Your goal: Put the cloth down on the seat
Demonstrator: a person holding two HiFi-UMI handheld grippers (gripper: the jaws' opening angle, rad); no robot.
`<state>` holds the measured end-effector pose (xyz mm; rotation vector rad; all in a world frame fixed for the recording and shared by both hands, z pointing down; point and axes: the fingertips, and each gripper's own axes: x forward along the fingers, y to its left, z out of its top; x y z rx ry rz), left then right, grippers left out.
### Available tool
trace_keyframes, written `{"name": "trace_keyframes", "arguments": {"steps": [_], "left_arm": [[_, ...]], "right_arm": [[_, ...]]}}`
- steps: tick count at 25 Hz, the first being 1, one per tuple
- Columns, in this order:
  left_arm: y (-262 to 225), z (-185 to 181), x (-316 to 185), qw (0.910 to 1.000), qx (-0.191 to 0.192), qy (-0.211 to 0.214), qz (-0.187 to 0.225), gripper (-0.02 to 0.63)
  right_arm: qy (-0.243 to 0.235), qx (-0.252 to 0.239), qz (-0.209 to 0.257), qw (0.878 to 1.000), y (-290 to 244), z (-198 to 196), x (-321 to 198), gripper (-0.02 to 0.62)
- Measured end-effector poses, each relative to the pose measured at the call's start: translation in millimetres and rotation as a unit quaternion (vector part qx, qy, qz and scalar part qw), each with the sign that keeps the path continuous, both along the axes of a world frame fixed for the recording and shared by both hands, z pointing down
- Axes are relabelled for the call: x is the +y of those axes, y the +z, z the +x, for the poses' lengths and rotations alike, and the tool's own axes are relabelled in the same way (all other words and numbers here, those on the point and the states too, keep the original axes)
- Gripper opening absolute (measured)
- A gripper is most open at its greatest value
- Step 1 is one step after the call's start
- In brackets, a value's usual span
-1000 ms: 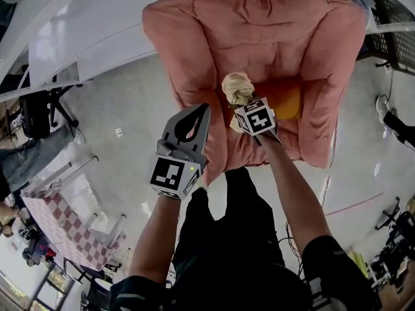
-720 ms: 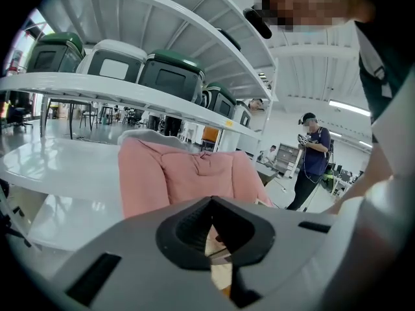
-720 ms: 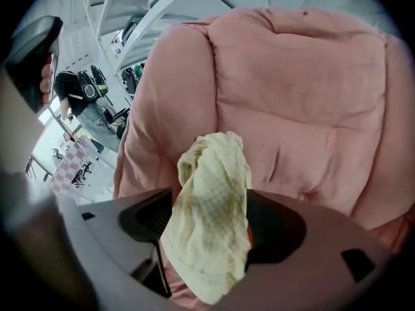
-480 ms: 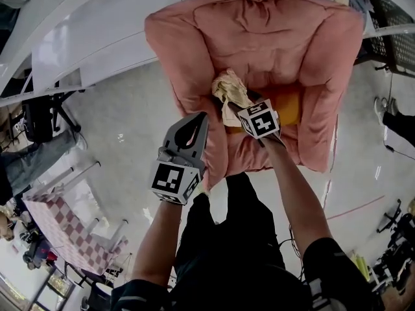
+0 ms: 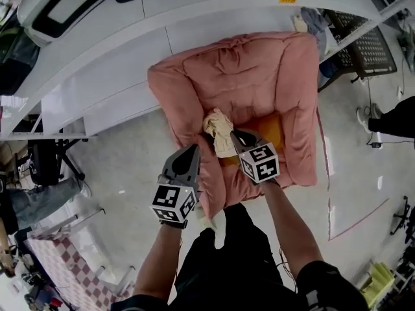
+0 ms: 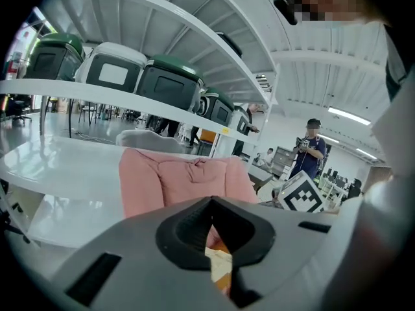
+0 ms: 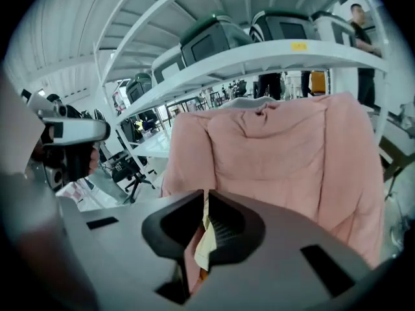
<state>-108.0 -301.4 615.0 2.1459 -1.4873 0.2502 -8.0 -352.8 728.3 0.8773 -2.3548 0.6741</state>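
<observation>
A pink padded armchair [image 5: 246, 76] stands below me, with an orange seat cushion [image 5: 272, 131]. The cream cloth [image 5: 219, 129] lies crumpled at the seat's left side, against the inner face of the left armrest. My right gripper [image 5: 235, 135] points at the cloth's right edge. Its jaws are closing and stand almost together. In the right gripper view a fold of cloth [image 7: 203, 241] sits in the slit between them. My left gripper [image 5: 193, 149] is shut and empty, hovering over the front of the left armrest. Through its hollow I glimpse the cloth [image 6: 219, 264].
A white shelving rack [image 5: 97, 89] with lidded bins runs behind the armchair. A black mesh chair [image 5: 369, 44] stands at the back right. A checked cloth [image 5: 58, 264] lies on the floor at lower left. A person [image 6: 310, 151] stands farther off.
The cloth was bunched on top of the right gripper above the seat. It now hangs lower at the seat's left side, with the gripper tip at its edge. The head camera has pulled back.
</observation>
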Motion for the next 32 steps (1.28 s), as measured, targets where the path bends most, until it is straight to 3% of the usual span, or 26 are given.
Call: {"name": "trace_keyframes", "arguments": {"steps": [6, 14, 22, 32], "left_arm": [[-45.4, -4.3, 25.8, 0.9999, 0.007, 0.012, 0.009, 0.006], [-103.7, -7.3, 56.3, 0.9988, 0.026, 0.019, 0.037, 0.006], [-168.1, -20.9, 84.7, 0.9968, 0.026, 0.022, 0.073, 0.006], [-233.6, -30.2, 123.2, 0.9933, 0.02, 0.02, 0.112, 0.006]], "right_arm": [[0.053, -0.037, 0.053, 0.997, -86.8, 18.3, 29.0, 0.014], [0.111, -0.084, 0.121, 0.983, -190.7, 46.7, 62.4, 0.009], [0.124, -0.102, 0.184, 0.97, -271.4, 57.3, 102.8, 0.008], [0.13, -0.118, 0.231, 0.957, -339.7, 71.4, 145.3, 0.005]]}}
